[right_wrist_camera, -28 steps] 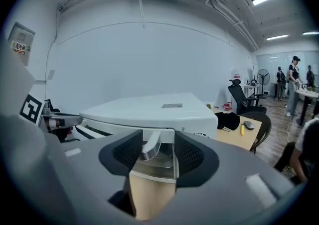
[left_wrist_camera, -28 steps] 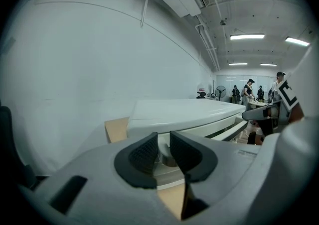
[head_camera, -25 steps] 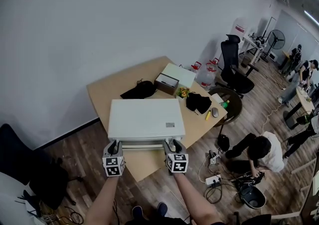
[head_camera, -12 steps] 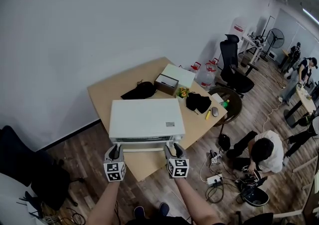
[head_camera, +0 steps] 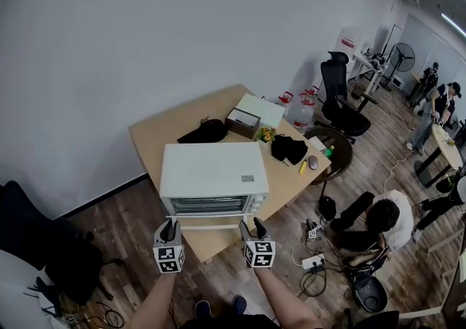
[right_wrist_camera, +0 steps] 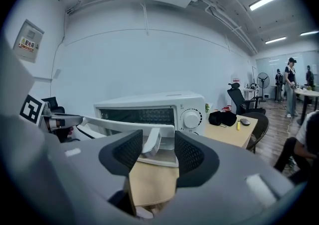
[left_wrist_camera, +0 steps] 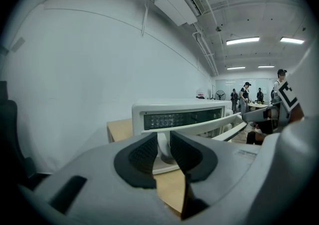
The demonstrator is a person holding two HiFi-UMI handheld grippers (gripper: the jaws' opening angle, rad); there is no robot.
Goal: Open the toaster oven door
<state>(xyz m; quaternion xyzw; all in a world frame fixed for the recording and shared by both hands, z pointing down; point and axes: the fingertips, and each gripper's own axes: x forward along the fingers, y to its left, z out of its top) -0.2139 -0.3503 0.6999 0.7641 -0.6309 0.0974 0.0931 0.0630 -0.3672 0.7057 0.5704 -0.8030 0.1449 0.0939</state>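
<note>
**A:** How were the two tools set on it?

**B:** The left gripper point(left_wrist_camera: 163, 144) had its jaws drawn in tight on the left end of the white bar handle point(right_wrist_camera: 124, 125). The right gripper point(right_wrist_camera: 152, 144) was clamped on the other end, with the handle's end plate filling the gap between its pads. Neither held anything else.

**A:** And the oven?

**B:** The white boxy toaster oven point(head_camera: 213, 167) sat towards the near edge of the light wooden table point(head_camera: 156, 135), straight ahead of both grippers. Its door point(right_wrist_camera: 159, 157) hung part-way down with the top edge tipped towards the person, and the dark cavity showed above the bar. The handle ran crosswise between the grippers, in front of the oven and over the table. I couldn't tell exactly how far the door had dropped.

**A:** What did the rest of the swing call for?

**B:** As I judged it, both ends needed lowering together and level, following the arc about the bottom hinge. A flat pull straight back risked sliding the oven along the table. The pull also wanted easing as the door neared flat, so it wouldn't fall open.
</note>
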